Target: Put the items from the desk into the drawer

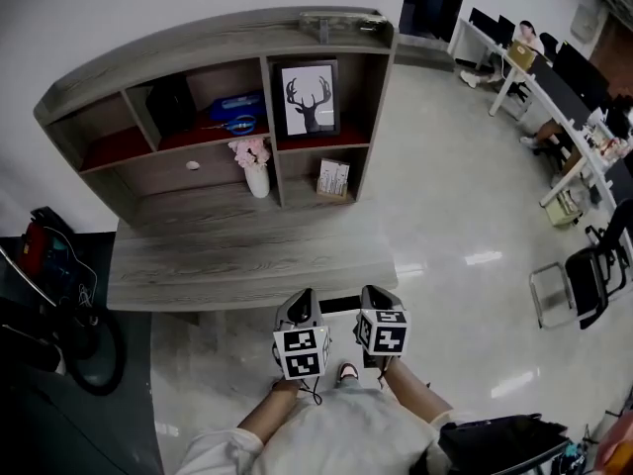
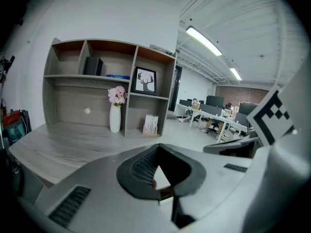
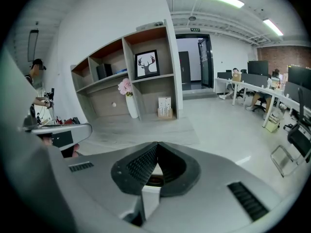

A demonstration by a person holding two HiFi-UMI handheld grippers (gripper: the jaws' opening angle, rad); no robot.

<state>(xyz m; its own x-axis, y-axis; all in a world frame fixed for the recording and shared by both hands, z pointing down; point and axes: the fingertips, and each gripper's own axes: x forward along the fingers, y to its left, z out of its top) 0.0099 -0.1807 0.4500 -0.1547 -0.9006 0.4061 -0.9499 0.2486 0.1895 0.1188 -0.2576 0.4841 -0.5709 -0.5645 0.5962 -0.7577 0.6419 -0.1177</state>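
The grey wooden desk point(image 1: 237, 255) carries a shelf unit. On it stand a white vase of pink flowers point(image 1: 255, 169), a framed deer picture point(image 1: 308, 98), a small booklet point(image 1: 333, 178), a black box point(image 1: 170, 103) and blue items point(image 1: 235, 105). A drawer front with a white knob point(image 1: 193, 165) sits left of the vase. My left gripper point(image 1: 305, 295) and right gripper point(image 1: 372, 291) hang side by side in front of the desk's near edge, both shut and empty. The vase point(image 2: 115, 111) and the knob point(image 3: 113, 104) show far ahead of the jaws.
Black equipment and cables point(image 1: 59, 305) crowd the floor at the left. An office chair point(image 1: 584, 275) and rows of desks with seated people point(image 1: 524, 43) stand at the right. Shiny floor lies right of the desk.
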